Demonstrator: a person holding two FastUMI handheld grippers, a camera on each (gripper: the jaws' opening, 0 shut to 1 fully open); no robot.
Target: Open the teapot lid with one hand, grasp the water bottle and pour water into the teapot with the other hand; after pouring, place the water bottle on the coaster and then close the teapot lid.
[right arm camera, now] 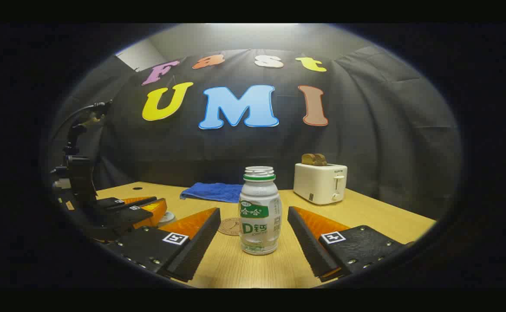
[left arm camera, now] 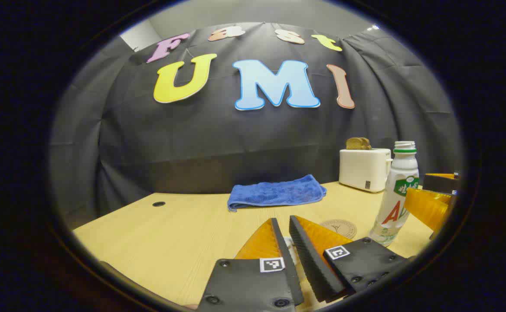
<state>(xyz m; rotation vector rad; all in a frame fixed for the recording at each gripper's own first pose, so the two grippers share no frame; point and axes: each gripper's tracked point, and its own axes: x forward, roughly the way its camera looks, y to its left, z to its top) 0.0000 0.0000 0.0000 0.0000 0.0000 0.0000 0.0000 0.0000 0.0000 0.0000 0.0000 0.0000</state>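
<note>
The water bottle [right arm camera: 259, 211] stands upright and uncapped on the table [right arm camera: 378, 219], between the spread fingers of the right claw [right arm camera: 254, 219], touching neither. The coaster [right arm camera: 230, 226] lies just behind it toward the blue towel [right arm camera: 212, 192] and the toaster [right arm camera: 320, 182] at the far edge. The left claw [left arm camera: 284, 225] is almost pressed together over something pale, with too little visible to identify it.

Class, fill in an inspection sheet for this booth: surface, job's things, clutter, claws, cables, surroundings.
Surface: pale wooden table, one small hole near its far edge.
Job's things: uncapped water bottle upright; round coaster beside it; teapot nothing seen.
Clutter: folded blue towel; white toaster holding toast.
Claws: right claw open, fingers apart from the bottle on either side; left claw nearly closed, holding nothing visible.
Cables: nothing seen.
Surroundings: black cloth wall.
</note>
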